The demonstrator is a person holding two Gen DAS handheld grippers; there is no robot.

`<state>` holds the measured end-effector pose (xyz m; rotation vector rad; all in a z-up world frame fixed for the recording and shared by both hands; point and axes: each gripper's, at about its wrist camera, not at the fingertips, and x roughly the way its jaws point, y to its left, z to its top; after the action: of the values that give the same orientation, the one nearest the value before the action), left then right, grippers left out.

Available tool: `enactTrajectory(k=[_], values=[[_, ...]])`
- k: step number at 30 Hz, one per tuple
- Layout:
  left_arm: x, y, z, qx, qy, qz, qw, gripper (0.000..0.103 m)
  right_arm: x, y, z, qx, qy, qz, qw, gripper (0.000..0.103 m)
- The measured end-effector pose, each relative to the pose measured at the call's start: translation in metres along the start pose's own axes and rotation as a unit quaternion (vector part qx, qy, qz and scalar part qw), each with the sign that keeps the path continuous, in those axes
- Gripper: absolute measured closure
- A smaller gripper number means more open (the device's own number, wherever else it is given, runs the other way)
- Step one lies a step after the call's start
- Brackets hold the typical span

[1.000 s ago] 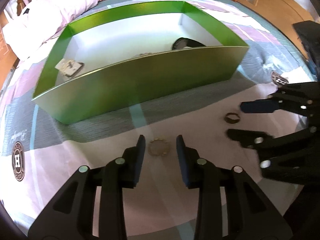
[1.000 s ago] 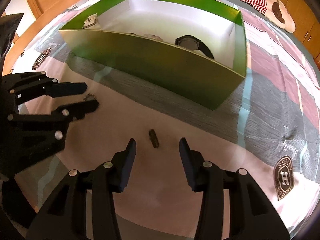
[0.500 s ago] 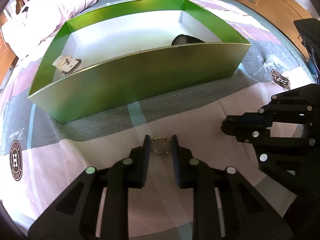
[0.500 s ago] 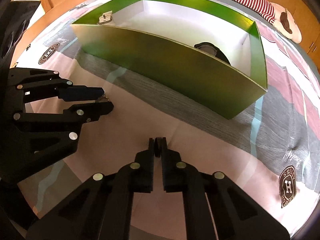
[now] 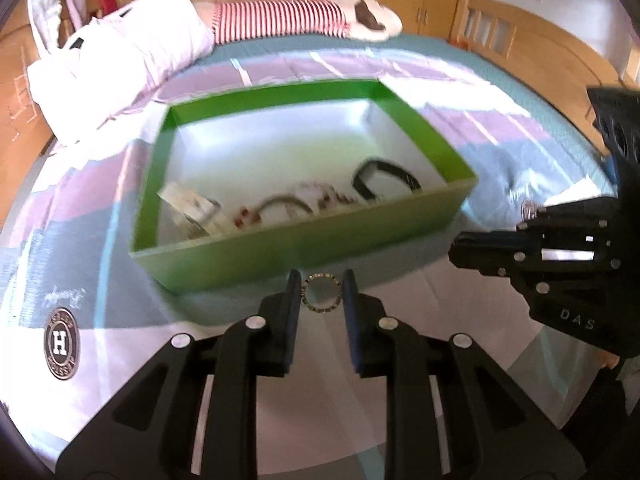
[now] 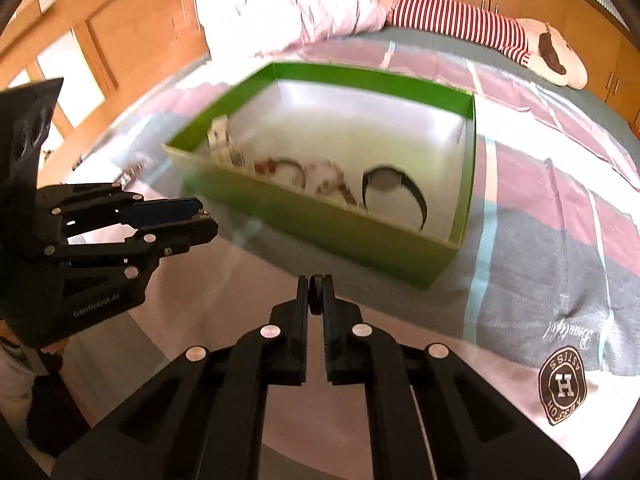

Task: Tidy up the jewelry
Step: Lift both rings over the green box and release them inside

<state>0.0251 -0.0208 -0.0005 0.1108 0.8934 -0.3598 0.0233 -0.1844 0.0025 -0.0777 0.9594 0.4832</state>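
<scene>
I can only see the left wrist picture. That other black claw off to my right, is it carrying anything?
Observer: Yes. In its own view the right gripper is shut on a small dark ring, held edge-on between the pads.
Visitor: And the beaded ring in my claw, can you see it from over there?
Observer: Barely. From the right wrist view the left gripper shows side-on, with only a glint of the beaded ring at its tips.
Visitor: Is there room in the green box?
Observer: The right wrist view shows the green box has bare white floor behind the black band along its near wall.
</scene>
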Motion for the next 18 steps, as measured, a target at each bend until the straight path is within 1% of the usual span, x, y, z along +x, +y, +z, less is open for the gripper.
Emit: enactTrajectory(k=[4, 10, 12, 13, 15, 17, 18], values=[[-0.013, 0.008, 0.008, -0.016, -0.032, 0.018, 0.9992, 0.082, -0.01, 0.002, 0.011, 0.005, -0.035, 0.002, 0.999, 0.097], [-0.014, 0.011, 0.023, -0.021, -0.047, 0.048, 0.9975, 0.082, -0.019, 0.0, 0.03, 0.016, -0.079, -0.004, 0.997, 0.097], [-0.013, 0.012, 0.031, -0.023, -0.053, 0.051, 0.997, 0.082, -0.017, -0.004, 0.037, 0.021, -0.089, -0.011, 0.996, 0.097], [-0.012, 0.014, 0.037, -0.031, -0.054, 0.05, 0.9968, 0.082, -0.015, -0.007, 0.04, 0.024, -0.095, -0.016, 0.995, 0.097], [-0.008, 0.017, 0.045, -0.041, -0.051, 0.041, 0.997, 0.082, -0.011, -0.016, 0.044, 0.041, -0.1, -0.022, 0.994, 0.097], [-0.004, 0.018, 0.055, -0.036, -0.057, 0.048, 0.9966, 0.082, -0.005, -0.024, 0.044, 0.058, -0.098, -0.022, 0.993, 0.097], [0.0, 0.018, 0.059, -0.026, -0.06, 0.057, 0.9962, 0.082, -0.002, -0.027, 0.045, 0.065, -0.097, -0.023, 0.993, 0.097]])
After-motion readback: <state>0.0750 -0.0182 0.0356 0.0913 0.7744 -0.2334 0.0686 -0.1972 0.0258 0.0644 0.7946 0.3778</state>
